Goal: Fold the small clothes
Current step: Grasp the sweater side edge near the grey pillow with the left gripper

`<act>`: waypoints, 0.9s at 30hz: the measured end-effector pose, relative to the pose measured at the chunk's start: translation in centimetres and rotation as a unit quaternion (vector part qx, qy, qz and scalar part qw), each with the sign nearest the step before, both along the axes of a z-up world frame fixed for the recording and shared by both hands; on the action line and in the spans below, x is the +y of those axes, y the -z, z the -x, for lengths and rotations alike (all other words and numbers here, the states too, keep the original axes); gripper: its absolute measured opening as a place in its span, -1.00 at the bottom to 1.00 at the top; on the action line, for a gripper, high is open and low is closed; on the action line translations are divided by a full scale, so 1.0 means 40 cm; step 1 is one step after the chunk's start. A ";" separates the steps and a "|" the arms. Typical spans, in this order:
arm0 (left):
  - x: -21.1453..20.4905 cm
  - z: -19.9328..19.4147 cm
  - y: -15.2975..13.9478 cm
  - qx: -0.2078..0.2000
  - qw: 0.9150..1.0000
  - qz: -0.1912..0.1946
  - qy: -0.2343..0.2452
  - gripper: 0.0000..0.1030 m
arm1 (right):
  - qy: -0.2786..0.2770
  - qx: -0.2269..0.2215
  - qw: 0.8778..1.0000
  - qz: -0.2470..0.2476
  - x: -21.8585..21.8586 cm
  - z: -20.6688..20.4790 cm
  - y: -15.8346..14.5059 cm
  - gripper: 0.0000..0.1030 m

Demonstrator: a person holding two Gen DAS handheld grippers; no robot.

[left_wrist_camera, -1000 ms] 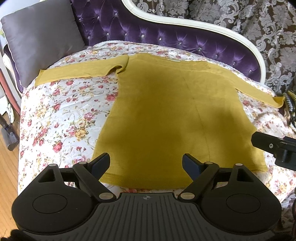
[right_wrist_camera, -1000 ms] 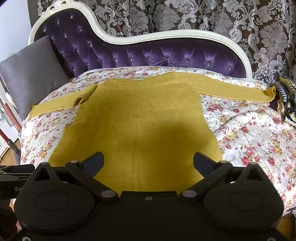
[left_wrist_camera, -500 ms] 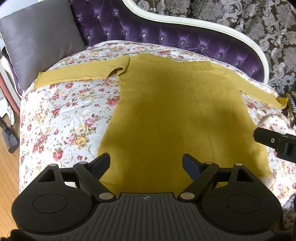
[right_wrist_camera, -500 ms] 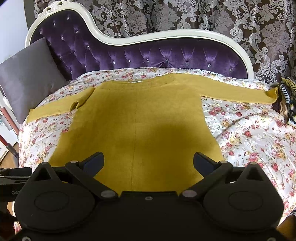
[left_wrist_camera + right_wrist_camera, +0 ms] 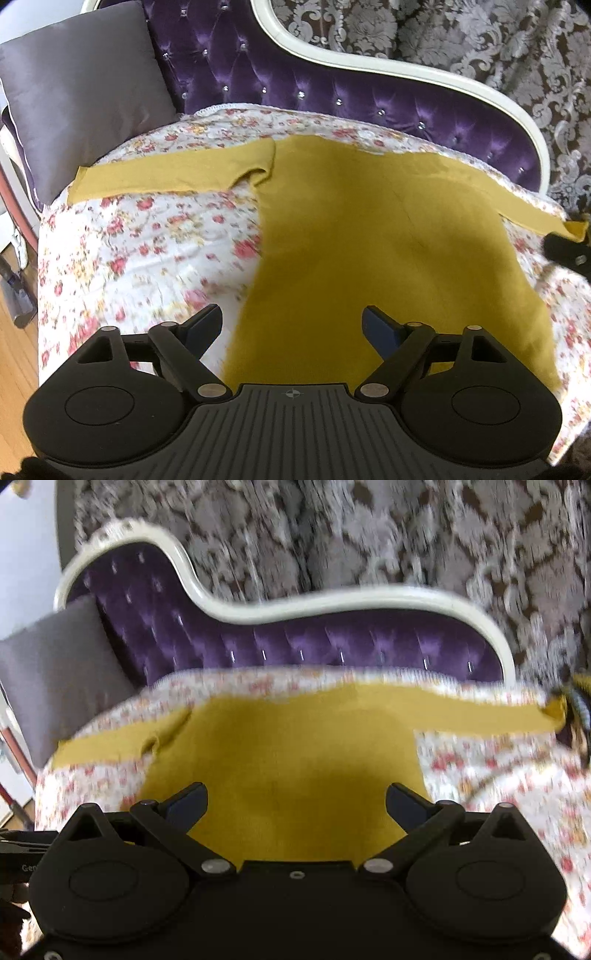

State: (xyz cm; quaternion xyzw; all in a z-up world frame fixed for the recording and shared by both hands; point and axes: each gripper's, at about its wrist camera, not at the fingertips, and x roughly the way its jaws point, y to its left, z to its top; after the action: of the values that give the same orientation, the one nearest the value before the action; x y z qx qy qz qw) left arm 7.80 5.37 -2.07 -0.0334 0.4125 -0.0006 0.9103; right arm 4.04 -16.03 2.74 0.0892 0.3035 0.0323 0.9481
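A mustard-yellow long-sleeved top (image 5: 369, 240) lies flat on the floral bed cover (image 5: 147, 240), both sleeves spread sideways. Its left sleeve (image 5: 166, 177) reaches toward the pillow, its right sleeve (image 5: 528, 210) toward the bed's right end. My left gripper (image 5: 291, 325) is open and empty above the top's lower left part. My right gripper (image 5: 295, 801) is open and empty above the top (image 5: 288, 760), in a blurred right wrist view. Part of the right gripper (image 5: 569, 251) shows at the right edge of the left wrist view.
A grey pillow (image 5: 81, 99) leans at the bed's left end. A purple tufted headboard with a white frame (image 5: 332, 92) runs along the back, patterned curtains behind. A striped cloth (image 5: 578, 701) lies at the far right. Wooden floor (image 5: 14, 350) lies left of the bed.
Both grippers have moved forward over the top, the left also shifting leftward. The right wrist view has tilted upward and is blurred with motion. Both grippers stay open.
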 end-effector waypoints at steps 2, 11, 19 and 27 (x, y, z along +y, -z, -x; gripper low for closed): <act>0.035 -0.024 0.006 -0.010 1.000 -0.013 -0.016 0.40 | -0.015 -0.023 1.000 0.002 0.008 -0.011 0.006 0.99; 0.278 -0.188 0.053 -0.028 0.993 -0.014 -0.113 0.39 | -0.035 0.001 0.999 0.034 0.069 -0.109 0.076 0.98; 0.521 -0.333 0.105 -0.046 0.983 0.069 -0.166 0.08 | -0.051 0.043 0.997 -0.025 0.078 -0.196 0.138 0.89; 0.631 -0.442 0.191 -0.010 0.977 0.112 -0.180 0.08 | -0.059 0.054 0.995 -0.054 0.090 -0.239 0.171 0.87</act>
State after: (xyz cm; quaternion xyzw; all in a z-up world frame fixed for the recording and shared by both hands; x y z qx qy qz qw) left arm 25.48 30.63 -9.72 -0.2088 0.3884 0.1163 0.8900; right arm 13.59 -12.42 -4.12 0.1236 0.3571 0.0993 0.9205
